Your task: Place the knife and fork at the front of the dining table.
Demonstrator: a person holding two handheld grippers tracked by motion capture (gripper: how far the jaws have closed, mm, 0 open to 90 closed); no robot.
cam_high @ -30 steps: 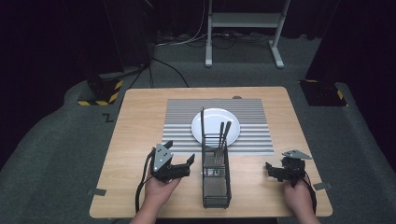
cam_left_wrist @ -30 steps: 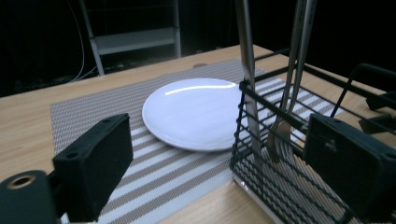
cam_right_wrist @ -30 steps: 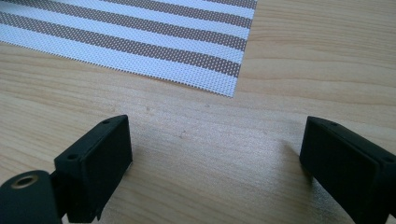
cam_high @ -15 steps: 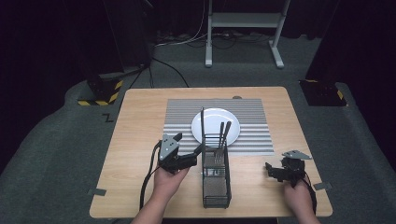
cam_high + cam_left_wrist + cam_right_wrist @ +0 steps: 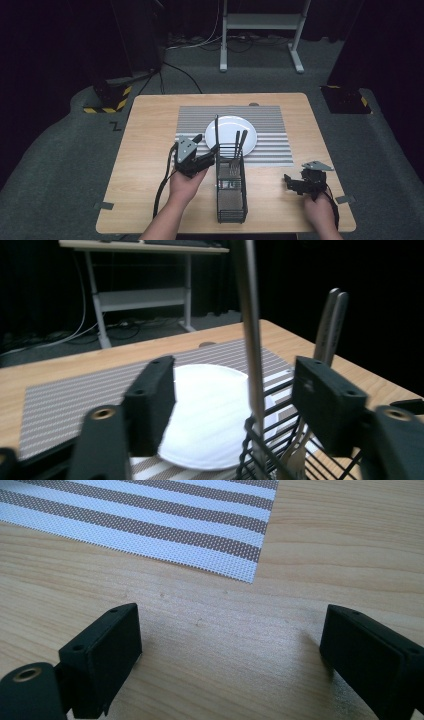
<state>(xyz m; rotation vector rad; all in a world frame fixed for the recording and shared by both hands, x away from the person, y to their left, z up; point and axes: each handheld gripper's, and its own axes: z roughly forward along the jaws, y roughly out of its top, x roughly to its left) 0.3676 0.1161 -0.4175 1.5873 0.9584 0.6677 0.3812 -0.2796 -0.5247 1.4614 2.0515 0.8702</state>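
The wooden surface (image 5: 150, 150) carries a striped mat (image 5: 270, 120), a white plate (image 5: 227, 131) and a black wire caddy (image 5: 231, 195) holding cutlery. The left gripper (image 5: 206, 156), jaws apart, brackets 1 tall upright handle (image 5: 249, 330) at the caddy's far end; centre it before closing, then lift straight up. The right gripper (image 5: 292, 184) rests agape on bare wood.

A light wooden rectangular table (image 5: 150, 130) carries a grey-and-white striped woven placemat (image 5: 270, 120) across its far middle. A black wire cutlery caddy (image 5: 231, 197) stands on the bare wood, its far end at the mat's near edge.
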